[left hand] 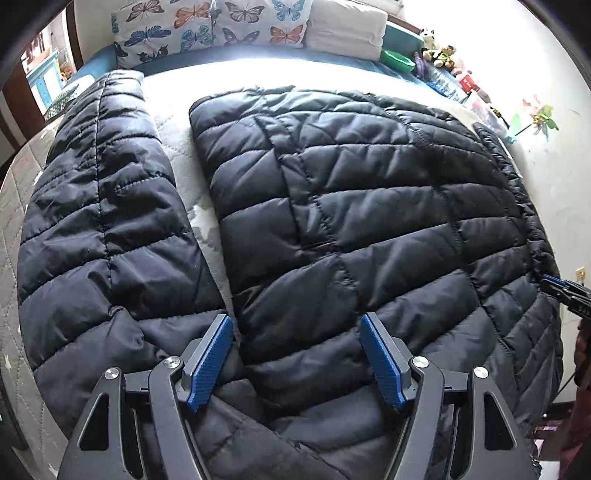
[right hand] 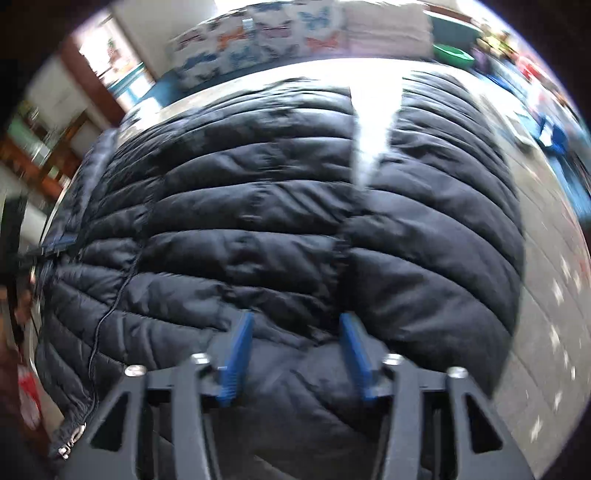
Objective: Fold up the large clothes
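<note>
A large black quilted puffer jacket (left hand: 351,221) lies spread flat on a bed, one sleeve (left hand: 103,221) stretched out to the left of the body. My left gripper (left hand: 297,321) is open just above the jacket where sleeve meets body, its blue pads (left hand: 210,358) wide apart and empty. In the right wrist view, which is blurred, the same jacket (right hand: 258,229) fills the frame with a sleeve (right hand: 443,240) on the right. My right gripper (right hand: 297,319) is open over it, blue pads (right hand: 236,354) apart and empty. The other gripper's blue tip (left hand: 557,286) shows at the jacket's right edge.
The bed (left hand: 177,162) has a pale quilted cover. Butterfly pillows (left hand: 210,26), a white pillow (left hand: 347,26), a green bowl (left hand: 399,61) and soft toys (left hand: 439,51) line the far side. A wall (left hand: 554,184) stands on the right, a doorway (left hand: 44,74) at far left.
</note>
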A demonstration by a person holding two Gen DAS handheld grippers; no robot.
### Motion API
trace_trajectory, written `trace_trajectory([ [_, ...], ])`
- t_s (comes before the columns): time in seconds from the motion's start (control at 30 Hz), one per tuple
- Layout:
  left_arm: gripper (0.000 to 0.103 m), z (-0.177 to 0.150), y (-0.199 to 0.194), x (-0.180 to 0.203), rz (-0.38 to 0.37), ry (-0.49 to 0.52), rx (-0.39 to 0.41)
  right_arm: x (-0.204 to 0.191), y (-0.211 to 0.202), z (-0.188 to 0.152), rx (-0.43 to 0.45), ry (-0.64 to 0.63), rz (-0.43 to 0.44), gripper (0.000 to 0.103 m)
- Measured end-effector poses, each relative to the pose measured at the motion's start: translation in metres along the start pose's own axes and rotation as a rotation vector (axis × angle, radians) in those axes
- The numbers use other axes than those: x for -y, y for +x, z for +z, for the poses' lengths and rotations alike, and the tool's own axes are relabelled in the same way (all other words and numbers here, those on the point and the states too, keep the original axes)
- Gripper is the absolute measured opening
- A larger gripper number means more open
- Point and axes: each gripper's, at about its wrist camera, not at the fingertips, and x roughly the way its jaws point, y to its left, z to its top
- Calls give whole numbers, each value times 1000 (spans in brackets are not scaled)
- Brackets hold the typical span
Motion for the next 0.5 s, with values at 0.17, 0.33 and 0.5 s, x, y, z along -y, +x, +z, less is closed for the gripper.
trace_trajectory([
  [0.17,76,0,3,-4,8,-18,5,-4,-8,-3,-1,26,-88,32],
  [0.33,76,6,8,0,66,-31,10,-31,-11,20,65,-79,-63,53],
  [0.5,76,9,9,1,84,-29,15,-20,15,63,45,-95,-73,61],
])
